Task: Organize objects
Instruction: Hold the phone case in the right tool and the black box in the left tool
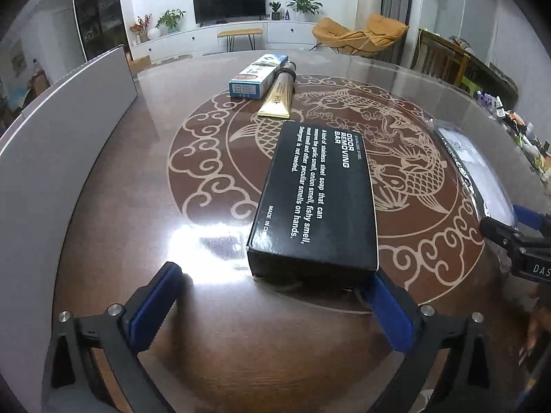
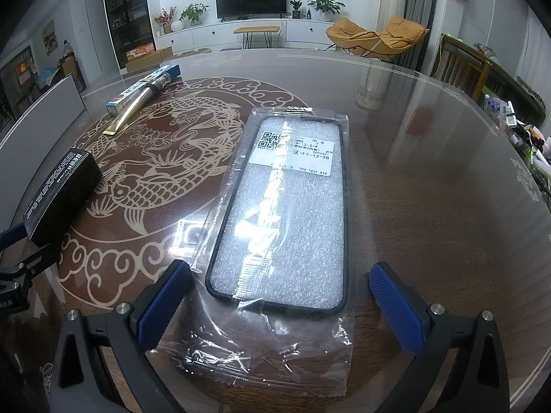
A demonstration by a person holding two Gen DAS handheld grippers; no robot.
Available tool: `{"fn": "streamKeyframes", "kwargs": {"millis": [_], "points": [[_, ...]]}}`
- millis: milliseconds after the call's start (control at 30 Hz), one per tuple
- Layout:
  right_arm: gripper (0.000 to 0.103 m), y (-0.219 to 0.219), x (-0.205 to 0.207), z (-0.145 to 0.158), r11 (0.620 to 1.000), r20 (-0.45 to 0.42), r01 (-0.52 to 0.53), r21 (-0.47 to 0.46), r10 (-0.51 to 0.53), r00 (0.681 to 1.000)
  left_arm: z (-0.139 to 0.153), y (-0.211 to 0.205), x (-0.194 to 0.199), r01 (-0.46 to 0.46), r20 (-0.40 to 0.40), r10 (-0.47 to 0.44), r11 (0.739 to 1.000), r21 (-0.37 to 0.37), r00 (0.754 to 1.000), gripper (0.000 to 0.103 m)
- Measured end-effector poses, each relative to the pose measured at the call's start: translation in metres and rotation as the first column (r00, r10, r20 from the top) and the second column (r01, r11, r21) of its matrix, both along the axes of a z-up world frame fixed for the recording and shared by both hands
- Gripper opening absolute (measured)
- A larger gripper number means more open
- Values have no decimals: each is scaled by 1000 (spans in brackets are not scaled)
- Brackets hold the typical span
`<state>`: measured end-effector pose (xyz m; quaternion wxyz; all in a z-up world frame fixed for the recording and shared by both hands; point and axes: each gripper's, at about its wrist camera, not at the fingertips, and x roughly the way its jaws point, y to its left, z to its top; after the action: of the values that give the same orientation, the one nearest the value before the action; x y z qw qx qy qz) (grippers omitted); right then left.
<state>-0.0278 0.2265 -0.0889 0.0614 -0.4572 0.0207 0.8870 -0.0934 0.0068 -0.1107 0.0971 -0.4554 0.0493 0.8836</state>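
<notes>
The flat black cardboard box with white "ODOR REMOVING BAR" lettering (image 1: 315,196) lies on the glossy brown surface with a carp pattern (image 1: 213,179). The left hand-held gripper (image 1: 272,304) is spread wide at the box's near end, its right blue pad touching the box corner. Beyond the box lie a gold tube (image 1: 278,98) and a blue-white carton (image 1: 258,75), side by side. Right of the box, the right hand-held gripper (image 2: 280,304) stands open around the near end of a dark-rimmed phone case in a clear plastic bag (image 2: 282,213).
</notes>
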Motion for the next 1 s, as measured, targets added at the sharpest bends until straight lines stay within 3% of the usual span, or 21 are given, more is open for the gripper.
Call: {"fn": "streamKeyframes", "kwargs": {"millis": [1000], "points": [[103,0,0,0,1000,0,1,0,-1,1000,-1,1,-1,1,0,-1,1000,1,1000,103]]}}
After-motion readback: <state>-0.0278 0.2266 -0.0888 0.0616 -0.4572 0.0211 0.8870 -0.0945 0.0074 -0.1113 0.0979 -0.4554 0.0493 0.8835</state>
